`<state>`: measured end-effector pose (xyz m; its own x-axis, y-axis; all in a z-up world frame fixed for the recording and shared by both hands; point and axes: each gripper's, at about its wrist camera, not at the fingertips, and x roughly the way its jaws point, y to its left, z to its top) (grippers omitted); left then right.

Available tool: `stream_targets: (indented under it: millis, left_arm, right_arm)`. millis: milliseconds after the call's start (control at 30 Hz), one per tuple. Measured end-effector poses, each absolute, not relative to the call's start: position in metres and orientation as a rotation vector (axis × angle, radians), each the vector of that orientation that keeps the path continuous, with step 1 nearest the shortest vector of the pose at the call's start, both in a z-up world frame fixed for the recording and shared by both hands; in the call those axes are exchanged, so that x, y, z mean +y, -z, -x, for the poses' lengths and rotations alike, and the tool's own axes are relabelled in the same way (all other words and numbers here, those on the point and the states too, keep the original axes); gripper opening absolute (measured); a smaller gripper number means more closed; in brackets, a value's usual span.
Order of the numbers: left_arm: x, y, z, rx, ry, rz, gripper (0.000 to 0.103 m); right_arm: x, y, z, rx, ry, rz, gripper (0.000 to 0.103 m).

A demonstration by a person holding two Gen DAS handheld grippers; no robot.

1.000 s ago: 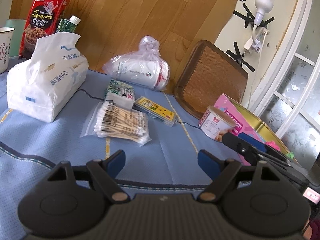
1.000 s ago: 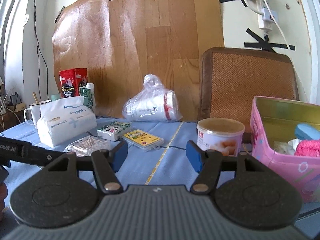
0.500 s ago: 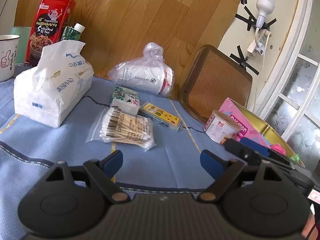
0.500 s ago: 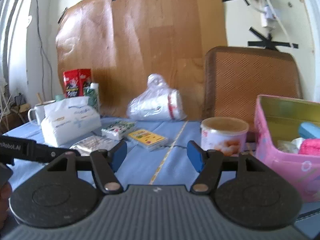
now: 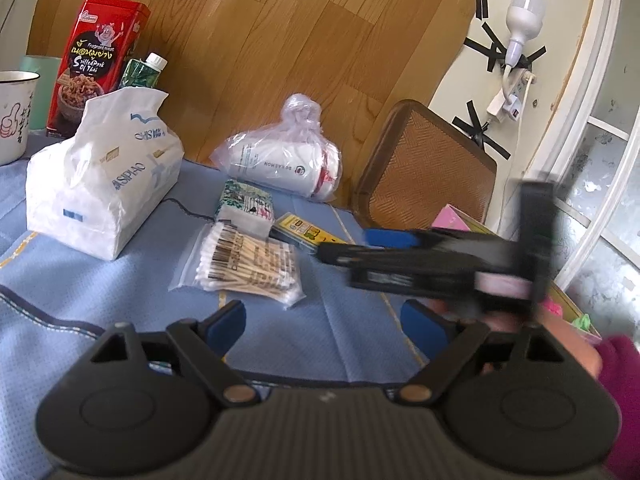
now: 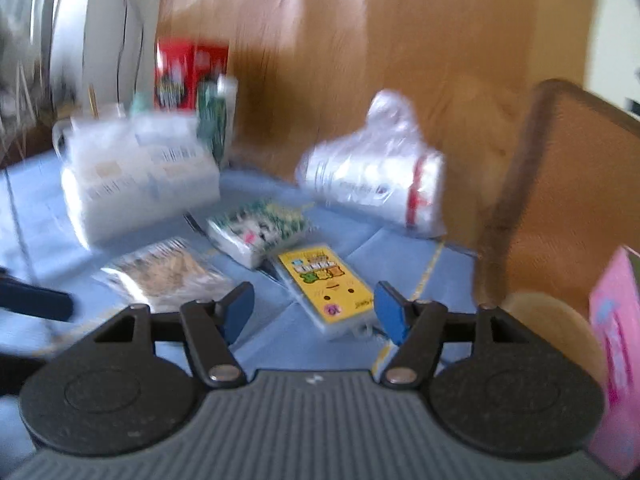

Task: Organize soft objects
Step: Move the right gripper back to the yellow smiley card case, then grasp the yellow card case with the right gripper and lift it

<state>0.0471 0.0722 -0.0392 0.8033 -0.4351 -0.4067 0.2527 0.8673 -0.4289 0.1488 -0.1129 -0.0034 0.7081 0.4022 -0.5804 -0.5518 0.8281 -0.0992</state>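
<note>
Nearest in the left wrist view, the left gripper [image 5: 322,318] hangs over the near edge of the blue cloth [image 5: 120,320] with its jaws spread wide and nothing between them; they have just been opening. The right gripper [image 6: 314,312], blurred in its own view, is likewise spread and empty, its fingers framing the yellow case [image 6: 326,286] without touching it; seen from the left it crosses low from the right edge of the cloth. Just beyond lie the task's soft things: the bag of cotton swabs [image 5: 244,264] near the middle, the small patterned tissue pack [image 5: 246,204] just behind it, the big tissue pack [image 5: 100,184] toward the left edge, and the bagged white roll [image 5: 288,164] at the far edge against the wooden panel [image 5: 280,40]. The pink box [image 6: 616,344] sits at the right edge, beside the round tub [image 6: 556,328]. The risk, as I judge it, is a hurried reach: the right gripper may clip the hard yellow case instead of a soft pack, shove the slippery swab bag along the cloth, or cross the left gripper's path, since both crowd the same patch. A thin bag may also slide out of a partial pinch.
</note>
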Motion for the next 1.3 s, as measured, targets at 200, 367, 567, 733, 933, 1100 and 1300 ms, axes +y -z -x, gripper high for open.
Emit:
stream_targets:
  millis: [200,367,567,733,933,1100,1300]
  left_arm:
    - [0.074,0.040,-0.048,0.522,0.389,0.381,0.088]
    - [0.076,0.040,-0.049,0.527,0.395,0.397,0.090]
    - [0.074,0.040,-0.049,0.530,0.395,0.392,0.090]
    - [0.070,0.041,-0.053,0.578,0.391,0.382,0.092]
    - [0.063,0.044,-0.056,0.622,0.362,0.345,0.092]
    - [0.057,0.043,-0.055,0.626,0.351,0.307,0.092]
    - [0.054,0.043,-0.056,0.633,0.352,0.286,0.092]
  right_arm:
    - [-0.116,0.021,-0.205,0.741,-0.556,0.194,0.084]
    - [-0.136,0.016,-0.180,0.756,-0.575,0.131,0.062]
    - [-0.160,0.010,-0.111,0.739,-0.596,0.102,0.061]
    - [-0.183,0.008,-0.059,0.713,-0.581,0.056,0.061]
    - [-0.191,0.014,-0.028,0.657,-0.534,0.003,0.061]
    - [-0.190,0.015,-0.027,0.643,-0.525,0.005,0.061]
    - [-0.196,0.015,-0.026,0.643,-0.534,-0.044,0.061]
